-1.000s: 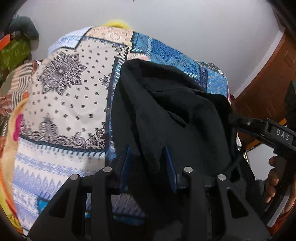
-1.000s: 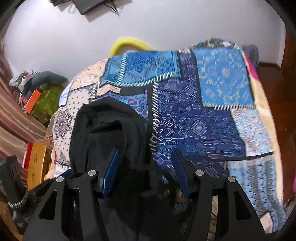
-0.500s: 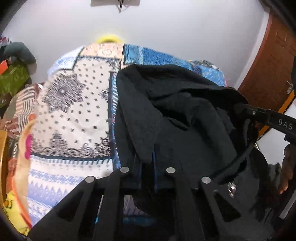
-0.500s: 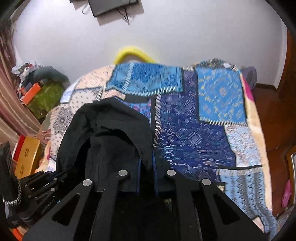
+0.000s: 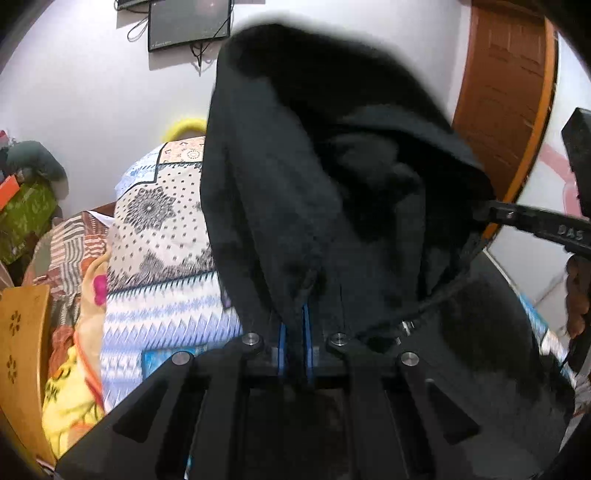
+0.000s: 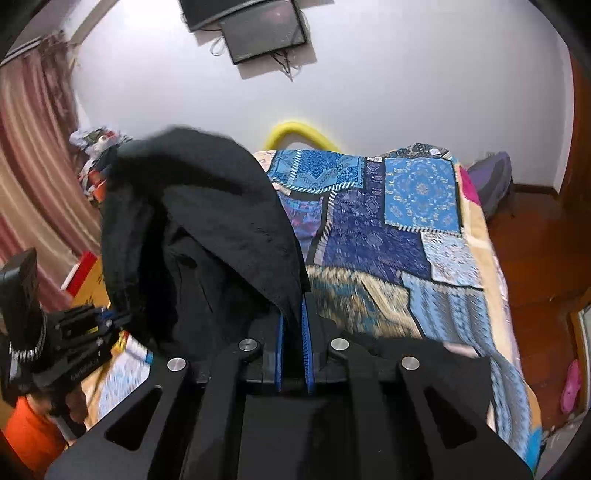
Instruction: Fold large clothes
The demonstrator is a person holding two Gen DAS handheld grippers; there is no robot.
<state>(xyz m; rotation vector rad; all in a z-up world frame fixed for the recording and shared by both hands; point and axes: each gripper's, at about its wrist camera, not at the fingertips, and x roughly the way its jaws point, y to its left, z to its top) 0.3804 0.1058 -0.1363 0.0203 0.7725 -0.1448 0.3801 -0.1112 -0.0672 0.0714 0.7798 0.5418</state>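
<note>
Hoodie held up by both tools

Hoodie (image 5: 332, 192), black and thick, hangs raised above a bed (image 6: 424, 236), pinched at its lower edge by two tools. Left tool (image 5: 293, 332) has its blue pads closed on a fold of the fabric, which rises straight up from the fingertips and fills most of that view. Right tool (image 6: 291, 332) is likewise clamped on the cloth; here the hoodie (image 6: 192, 221) drapes up and to the left of the fingertips. Each tool appears at the edge of the other's view, gripping the same garment. A blue patterned quilt (image 6: 369, 229) covers the bed below. A dark screen (image 6: 266, 29) is mounted on the white wall behind.
</note>
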